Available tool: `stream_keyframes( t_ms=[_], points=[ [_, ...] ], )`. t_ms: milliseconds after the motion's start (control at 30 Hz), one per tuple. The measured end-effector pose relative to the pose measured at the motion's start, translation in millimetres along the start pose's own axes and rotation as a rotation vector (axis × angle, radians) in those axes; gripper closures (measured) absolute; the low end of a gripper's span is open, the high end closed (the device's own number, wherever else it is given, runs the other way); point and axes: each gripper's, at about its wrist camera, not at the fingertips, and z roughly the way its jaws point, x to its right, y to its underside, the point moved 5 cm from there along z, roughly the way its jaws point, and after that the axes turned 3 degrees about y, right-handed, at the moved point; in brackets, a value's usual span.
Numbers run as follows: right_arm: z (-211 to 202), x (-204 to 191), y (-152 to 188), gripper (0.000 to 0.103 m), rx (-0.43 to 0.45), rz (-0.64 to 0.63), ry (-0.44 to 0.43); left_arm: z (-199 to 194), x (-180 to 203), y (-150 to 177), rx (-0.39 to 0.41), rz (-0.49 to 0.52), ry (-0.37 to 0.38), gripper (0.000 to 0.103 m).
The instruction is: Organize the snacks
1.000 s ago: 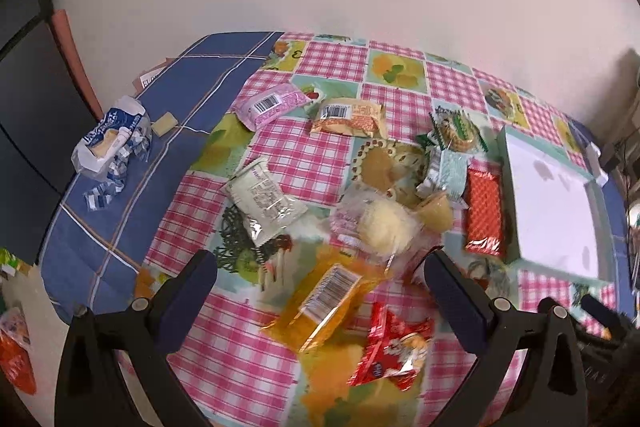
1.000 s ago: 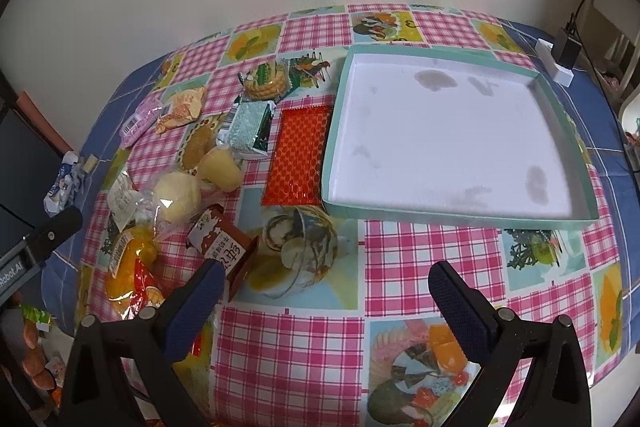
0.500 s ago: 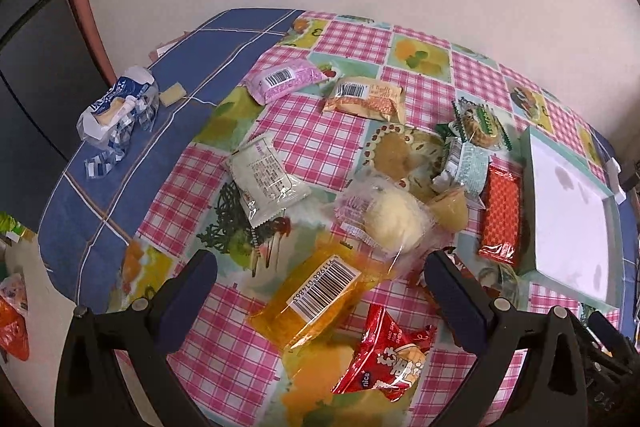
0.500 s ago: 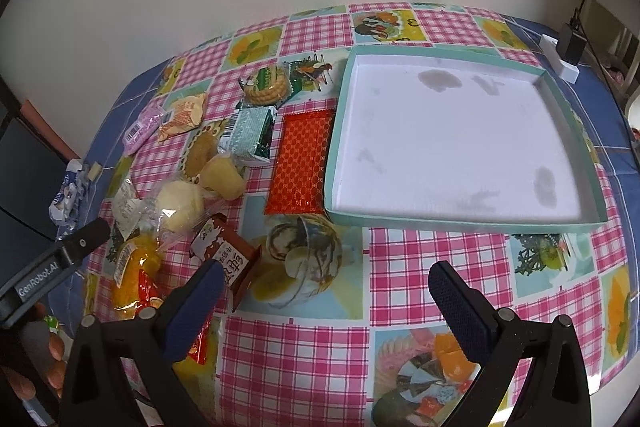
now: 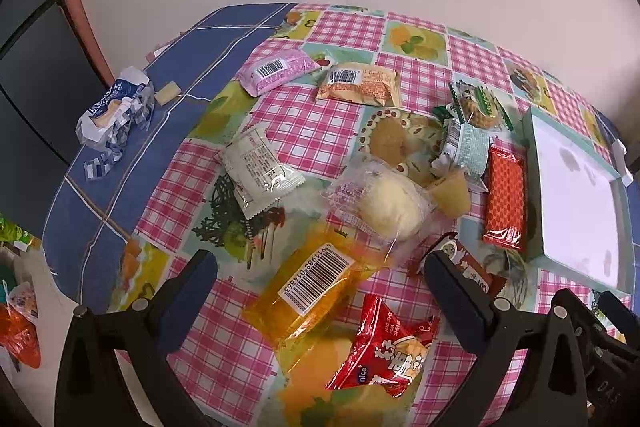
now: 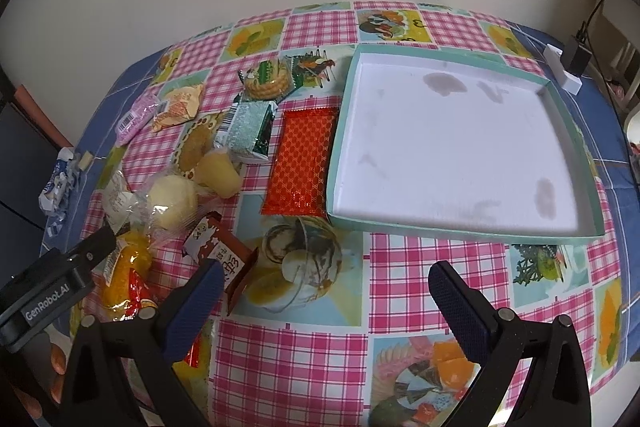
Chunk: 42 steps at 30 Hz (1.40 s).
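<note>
Tray sits on the table's right half, nothing in it; wafer pack lies flat against its left wall, with the jelly cup just in front of that pack. Left of the wafer pack is the main clutter: foil sachet, round biscuit pack behind it, bun in wrapper in front. Barcode pouch lies nearest the left edge, 1 crumpled wrapper well apart at far left.
</note>
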Motion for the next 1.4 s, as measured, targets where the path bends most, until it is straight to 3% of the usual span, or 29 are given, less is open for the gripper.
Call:
stream_keyframes(
  t_ms=[1033, 1400],
  points=[
    [3, -3, 3, 0.000, -0.024, -0.010, -0.003, 9, 1, 8, -0.056, -0.007, 0.022, 0.000],
    [10, -4, 8, 0.000, -0.056, -0.009, -0.013, 26, 10, 27, -0.172, 0.067, 0.095, 0.000]
  ],
)
